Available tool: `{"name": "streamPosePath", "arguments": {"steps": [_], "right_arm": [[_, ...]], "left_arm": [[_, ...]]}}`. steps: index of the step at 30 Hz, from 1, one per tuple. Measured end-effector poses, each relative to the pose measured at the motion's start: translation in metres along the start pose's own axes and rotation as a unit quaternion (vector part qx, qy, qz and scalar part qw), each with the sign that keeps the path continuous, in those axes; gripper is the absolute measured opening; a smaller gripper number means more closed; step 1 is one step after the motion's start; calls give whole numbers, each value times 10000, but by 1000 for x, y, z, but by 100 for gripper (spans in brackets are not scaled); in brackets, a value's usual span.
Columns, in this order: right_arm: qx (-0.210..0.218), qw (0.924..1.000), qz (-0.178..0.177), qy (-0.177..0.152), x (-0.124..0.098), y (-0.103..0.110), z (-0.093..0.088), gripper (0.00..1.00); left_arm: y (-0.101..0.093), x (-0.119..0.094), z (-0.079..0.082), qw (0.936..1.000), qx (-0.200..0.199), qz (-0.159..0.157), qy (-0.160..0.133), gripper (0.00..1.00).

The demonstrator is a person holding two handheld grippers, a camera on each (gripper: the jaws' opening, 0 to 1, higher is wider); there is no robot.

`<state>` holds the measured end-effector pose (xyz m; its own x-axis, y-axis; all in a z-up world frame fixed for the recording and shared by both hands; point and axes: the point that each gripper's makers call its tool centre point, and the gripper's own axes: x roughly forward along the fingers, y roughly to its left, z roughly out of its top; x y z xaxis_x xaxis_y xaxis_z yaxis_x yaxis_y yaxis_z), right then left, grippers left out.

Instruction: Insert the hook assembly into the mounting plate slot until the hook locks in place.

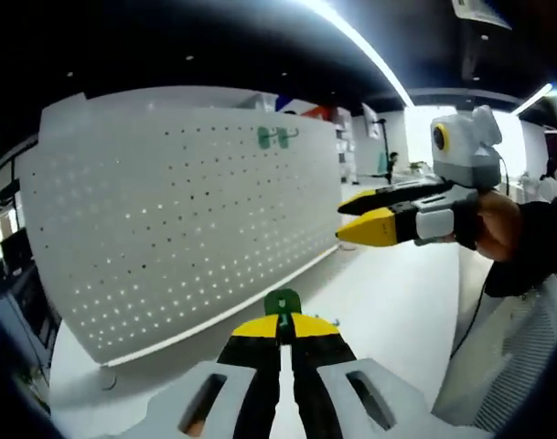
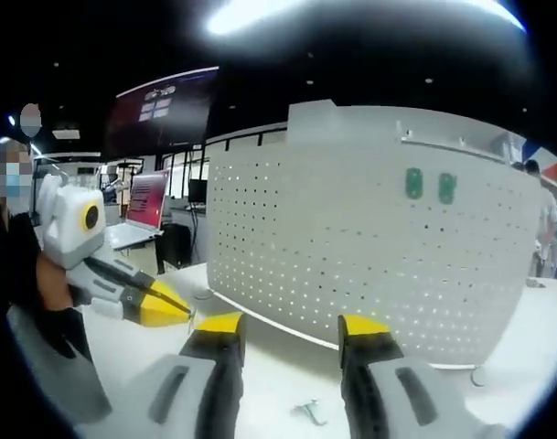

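Observation:
A white pegboard (image 1: 187, 219) stands upright on the white table (image 1: 397, 302), with two green hook pieces (image 1: 276, 137) fixed near its top edge. My left gripper (image 1: 283, 322) is shut on a small green hook part (image 1: 283, 300), held a short way in front of the board's lower edge. The right gripper (image 1: 365, 213) enters from the right, level with the board's end and held by a hand. In the right gripper view the pegboard (image 2: 369, 247) and its two green pieces (image 2: 430, 185) face me. My right gripper (image 2: 292, 326) is open and holds nothing. A small metal hook (image 2: 305, 412) lies on the table below it.
The left gripper (image 2: 168, 308) and the hand holding it come in from the left. A pink-lit screen (image 2: 147, 199) stands on a desk behind. The board rests on small feet (image 1: 109, 380). Ceiling light strips (image 1: 369, 50) run overhead.

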<state>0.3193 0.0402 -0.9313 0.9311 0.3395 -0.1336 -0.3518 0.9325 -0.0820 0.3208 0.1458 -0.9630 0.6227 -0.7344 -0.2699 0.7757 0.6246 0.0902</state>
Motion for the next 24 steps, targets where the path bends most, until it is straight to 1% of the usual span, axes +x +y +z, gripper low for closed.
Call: {"name": "streamPosePath", "arguments": {"steps": [3, 9, 12, 15, 17, 24], "right_arm": [[20, 10000, -38, -17, -1, -3, 0, 38], [51, 9999, -101, -86, -3, -8, 3, 38], [65, 9998, -141, -124, -5, -10, 5, 38], [72, 9997, -171, -152, -5, -12, 6, 38], [73, 9997, -180, -161, -5, -14, 6, 38], [64, 9995, -223, -228, -8, -17, 10, 38]], "left_arm": [[7, 1, 10, 10000, -18, 55, -72, 2], [20, 10, 46, 9992, 79, 202, -323, 2], [23, 15, 58, 9987, 104, 273, -406, 2], [28, 21, 73, 9980, 63, 348, -533, 2], [31, 25, 86, 9972, 69, 405, -631, 2], [39, 39, 120, 9946, 8, 538, -891, 2]]}}
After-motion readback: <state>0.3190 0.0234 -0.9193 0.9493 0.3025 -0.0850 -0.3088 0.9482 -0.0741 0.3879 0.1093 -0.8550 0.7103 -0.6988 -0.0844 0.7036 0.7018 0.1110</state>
